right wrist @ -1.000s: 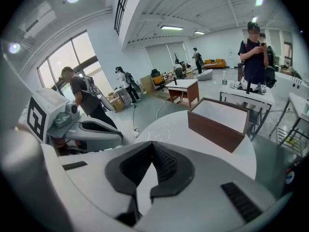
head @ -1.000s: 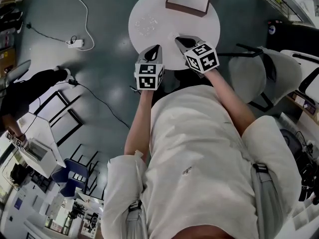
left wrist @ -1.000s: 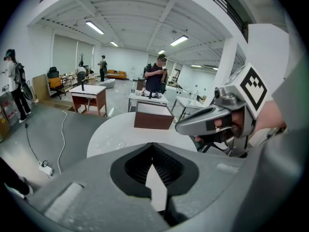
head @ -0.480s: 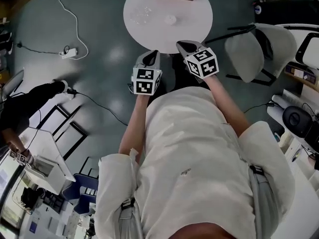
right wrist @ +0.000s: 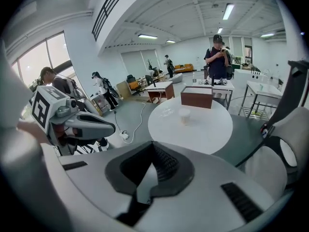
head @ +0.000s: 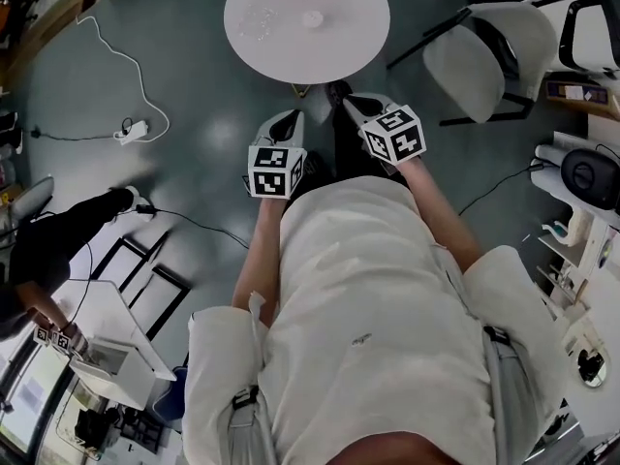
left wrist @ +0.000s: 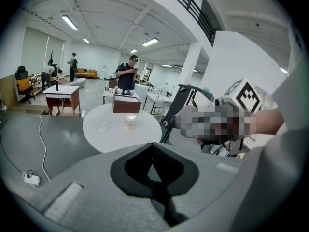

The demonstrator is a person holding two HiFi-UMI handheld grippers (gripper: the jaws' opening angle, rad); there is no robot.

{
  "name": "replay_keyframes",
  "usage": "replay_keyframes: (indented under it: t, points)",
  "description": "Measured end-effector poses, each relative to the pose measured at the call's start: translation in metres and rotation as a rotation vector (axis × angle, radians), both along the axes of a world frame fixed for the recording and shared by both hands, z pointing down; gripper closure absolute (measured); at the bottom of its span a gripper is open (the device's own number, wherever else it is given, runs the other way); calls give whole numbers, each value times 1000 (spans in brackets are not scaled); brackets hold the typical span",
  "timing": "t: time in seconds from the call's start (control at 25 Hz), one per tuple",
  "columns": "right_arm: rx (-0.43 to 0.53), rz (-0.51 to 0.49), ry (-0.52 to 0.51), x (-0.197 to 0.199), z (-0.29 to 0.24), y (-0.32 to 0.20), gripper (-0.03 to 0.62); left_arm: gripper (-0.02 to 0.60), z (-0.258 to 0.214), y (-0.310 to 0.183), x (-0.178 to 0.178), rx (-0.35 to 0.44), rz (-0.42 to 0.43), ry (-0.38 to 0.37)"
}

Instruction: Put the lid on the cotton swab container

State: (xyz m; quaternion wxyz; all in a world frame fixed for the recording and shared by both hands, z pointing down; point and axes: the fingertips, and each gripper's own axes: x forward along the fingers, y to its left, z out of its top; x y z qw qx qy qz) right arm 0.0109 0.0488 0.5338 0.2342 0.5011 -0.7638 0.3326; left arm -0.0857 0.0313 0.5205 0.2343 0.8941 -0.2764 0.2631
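Our left gripper (head: pixel 288 124) and right gripper (head: pixel 356 108) are both closed with nothing in them, held close to our body. We have stepped back. A second ago they were at the round white table (head: pixel 339 39), and now it is well apart from them. The cotton swab container (head: pixel 312 18) stands on it, near a clear thing (head: pixel 255 22) (maybe the lid). We think the lid job is not going on right now.

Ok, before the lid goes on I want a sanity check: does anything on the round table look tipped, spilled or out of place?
Nothing stands out. The cotton swab container stands upright on the round table. The clear lid lies beside it, apart from it, and the brown box sits behind them at the far edge. No spill shows.
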Motion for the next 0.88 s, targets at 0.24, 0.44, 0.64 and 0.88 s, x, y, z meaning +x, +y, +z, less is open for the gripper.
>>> replay_keyframes:
  t: [0.24, 0.44, 0.64, 0.88]
  points:
    - [88, 54, -4, 4, -45, 29, 588, 574, -38, 17, -9, 32, 0, 65]
    - [217, 69, -33, 13, -103, 37, 588, 574, -75, 21, -11, 75, -20, 105]
    - [359, 55, -92, 18, -173, 40, 588, 574, -141, 23, -4, 195, 2, 196]
    - [521, 58, -81, 37, -249, 54, 588, 574, -223, 19, -25, 361, -33, 269]
